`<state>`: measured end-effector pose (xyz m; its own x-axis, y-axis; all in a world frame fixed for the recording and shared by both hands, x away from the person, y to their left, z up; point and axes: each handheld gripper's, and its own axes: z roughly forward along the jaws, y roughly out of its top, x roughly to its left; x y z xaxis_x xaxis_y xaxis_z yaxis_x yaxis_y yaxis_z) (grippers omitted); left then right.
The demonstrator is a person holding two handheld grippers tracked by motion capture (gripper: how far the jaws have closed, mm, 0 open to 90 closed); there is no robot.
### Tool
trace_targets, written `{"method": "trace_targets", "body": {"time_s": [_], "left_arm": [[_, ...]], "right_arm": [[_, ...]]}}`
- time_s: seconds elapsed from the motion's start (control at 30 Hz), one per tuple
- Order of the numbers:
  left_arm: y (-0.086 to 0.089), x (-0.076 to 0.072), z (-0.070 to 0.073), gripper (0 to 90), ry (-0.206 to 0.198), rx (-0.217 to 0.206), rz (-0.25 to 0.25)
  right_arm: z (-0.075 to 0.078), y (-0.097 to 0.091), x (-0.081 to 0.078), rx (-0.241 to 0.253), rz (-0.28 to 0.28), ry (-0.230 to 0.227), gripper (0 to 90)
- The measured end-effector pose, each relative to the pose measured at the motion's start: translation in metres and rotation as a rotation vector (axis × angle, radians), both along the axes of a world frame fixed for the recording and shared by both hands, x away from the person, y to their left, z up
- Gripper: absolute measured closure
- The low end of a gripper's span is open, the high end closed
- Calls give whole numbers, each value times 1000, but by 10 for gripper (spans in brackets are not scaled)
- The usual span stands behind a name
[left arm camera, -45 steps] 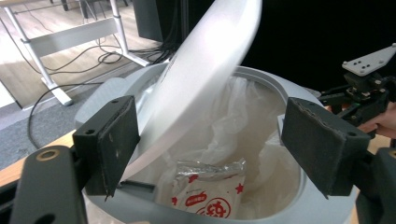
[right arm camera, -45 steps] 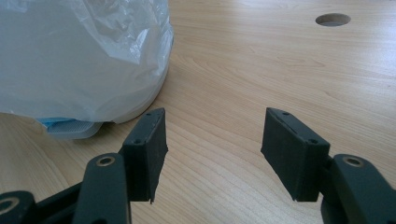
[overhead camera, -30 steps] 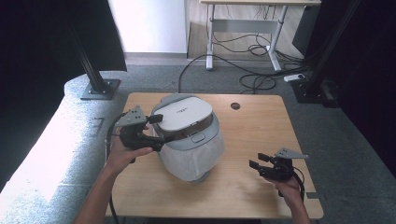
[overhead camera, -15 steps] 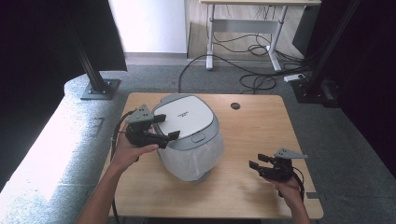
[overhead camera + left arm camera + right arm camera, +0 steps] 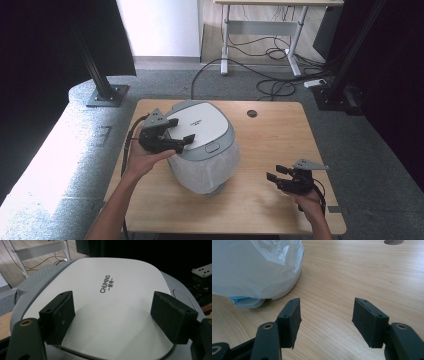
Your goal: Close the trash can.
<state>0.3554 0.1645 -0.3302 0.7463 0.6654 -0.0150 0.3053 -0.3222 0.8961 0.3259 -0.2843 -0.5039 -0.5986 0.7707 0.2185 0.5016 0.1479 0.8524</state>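
Note:
A rice cooker with a white lid [image 5: 200,125] and grey rim stands mid-table, its body wrapped in a clear plastic bag [image 5: 210,167]. My left gripper [image 5: 181,131] reaches over the lid's left side. In the left gripper view the jaws [image 5: 115,317] straddle the printed lid [image 5: 112,285] from above; they have just been closing, nothing sits between the pads, and they stand open. My right gripper [image 5: 275,172] rests low at the table's front right, open and empty [image 5: 325,320], pointing at the bagged cooker [image 5: 254,267].
The wooden table [image 5: 280,135] has a round cable hole [image 5: 252,113] at the back. A grey padded bench [image 5: 55,160] runs along the left. Black stand bases [image 5: 106,95] and floor cables [image 5: 275,87] lie behind the table.
The cooker's lid, raised and tilted a second ago, now lies flat. My left gripper came down with it and shifted slightly right, its jaws narrower. The right gripper stayed put.

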Motion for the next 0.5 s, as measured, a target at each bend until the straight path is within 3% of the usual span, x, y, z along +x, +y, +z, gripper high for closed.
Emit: {"method": "trace_targets", "body": {"time_s": [0.33,0.37,0.5], "left_arm": [[-2,0,1,203,2,15,11],[-3,-1,1,211,-11,42,16],[-4,-1,1,218,-7,43,20]], "right_arm": [[-1,1,1,-4,1,9,390],[-1,1,1,-4,1,9,390],[-1,1,1,-4,0,10,390]]}}
